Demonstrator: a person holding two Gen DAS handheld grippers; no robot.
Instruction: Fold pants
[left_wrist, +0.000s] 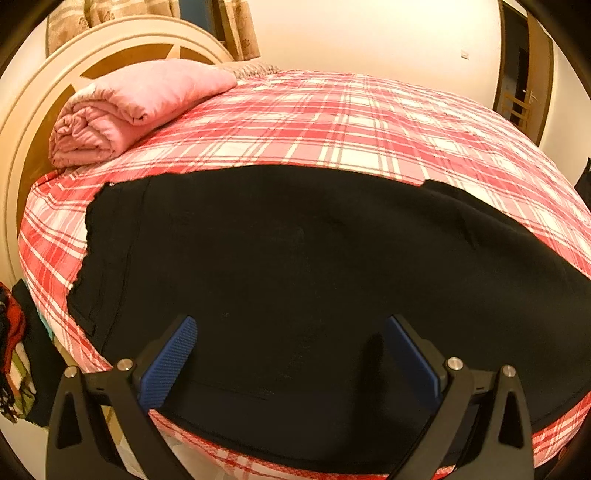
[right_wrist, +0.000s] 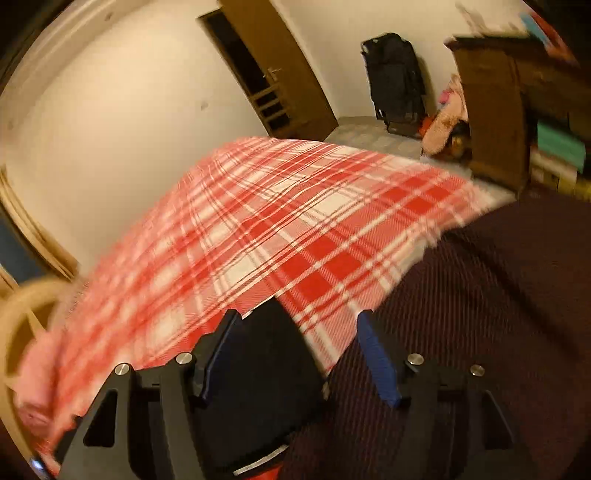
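Left gripper (left_wrist: 288, 328): jaws spread wide, blue ribbed pads (left_wrist: 168, 363) well apart, nothing between them. It hangs over the near edge of the black pants (left_wrist: 295, 251), not clamped on the cloth.

Pants lie flat across the near part of the bed, on the red-and-white plaid sheet (left_wrist: 332, 122). One end with seams and a stitched edge sits toward the left; the cloth runs off right, with a small step in its far edge.

Right gripper (right_wrist: 299, 321): jaws likewise parted, empty. The view is motion-blurred. A dark corner of fabric (right_wrist: 258, 354) lies below and between its fingers, with plaid sheet just beyond; whether the fingers touch it cannot be told. To the right, a dark ribbed maroon cloth (right_wrist: 480, 295) covers the sheet.

Farther back, left wrist view: a folded pink blanket (left_wrist: 129, 110) sits at the head of the bed against a cream headboard (left_wrist: 22, 122).

Far, right wrist view: a black suitcase (right_wrist: 395, 81) stands against the wall, beside a brown wooden cabinet (right_wrist: 491, 118), with a wooden door (right_wrist: 288, 74) left of it.
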